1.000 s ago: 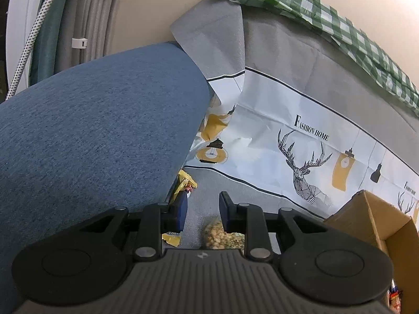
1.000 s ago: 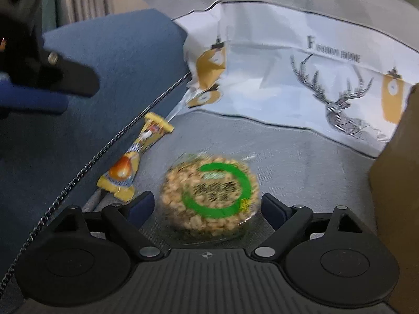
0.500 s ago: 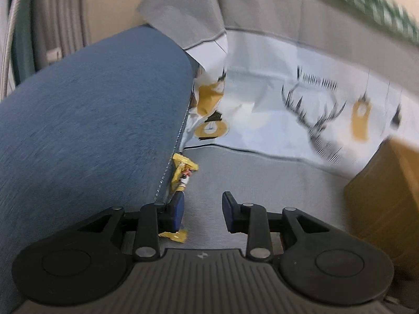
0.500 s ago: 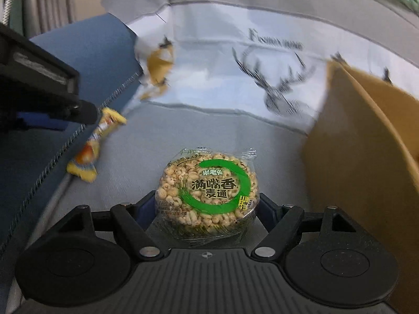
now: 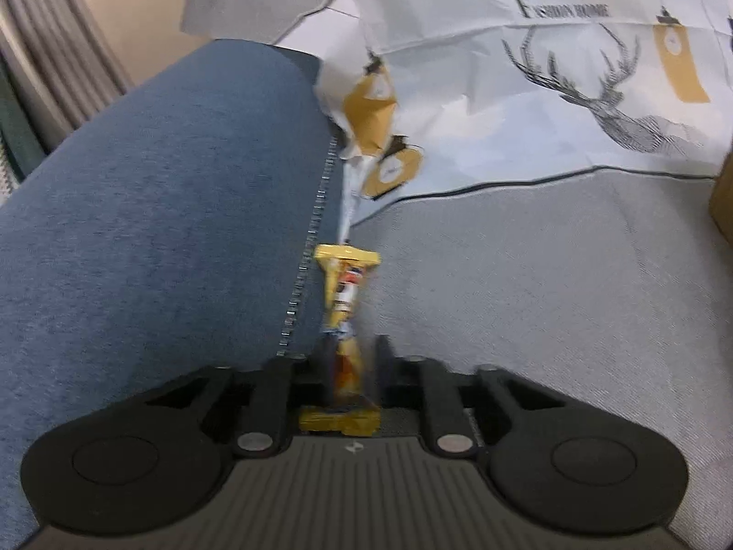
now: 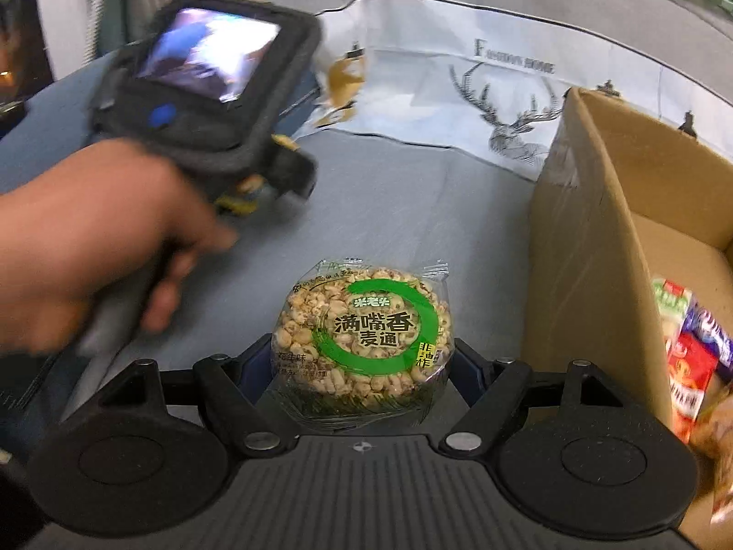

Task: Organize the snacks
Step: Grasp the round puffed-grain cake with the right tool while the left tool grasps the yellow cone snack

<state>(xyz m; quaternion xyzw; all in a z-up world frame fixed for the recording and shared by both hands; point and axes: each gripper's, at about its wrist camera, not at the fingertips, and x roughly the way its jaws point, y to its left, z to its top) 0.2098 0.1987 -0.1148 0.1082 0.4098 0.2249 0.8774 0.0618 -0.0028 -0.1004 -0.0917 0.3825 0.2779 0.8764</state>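
Sorting is under way but not finished. The cardboard box standing at the right side of the grey seat cover already holds several packets, so part of the job appears done. Two snacks remain outside it, and each is now in a gripper.

Right gripper: the jaws are pinching the round puffed-grain cake from both sides, with the wrapped cake held flat between the blue pads, just beside the box's near wall. Next step, as a judgement: carry it over the wall and release it inside.

Left gripper: the jaws are pressed together on the long yellow snack packet, which lies along the left edge of the seat cover against the blue cushion. One end of the packet points away toward the deer-print cloth; the other end shows behind the pads. In the right wrist view, the person's left hand grips the handle of that tool low over the seat.

Changes against the earlier frames: a second ago the left jaws stood apart with the packet off to their left; they have just been closing and now have it between them. The cake lay on the cover between the spread right jaws; it is now gripped, and the box has come much closer in the right view.
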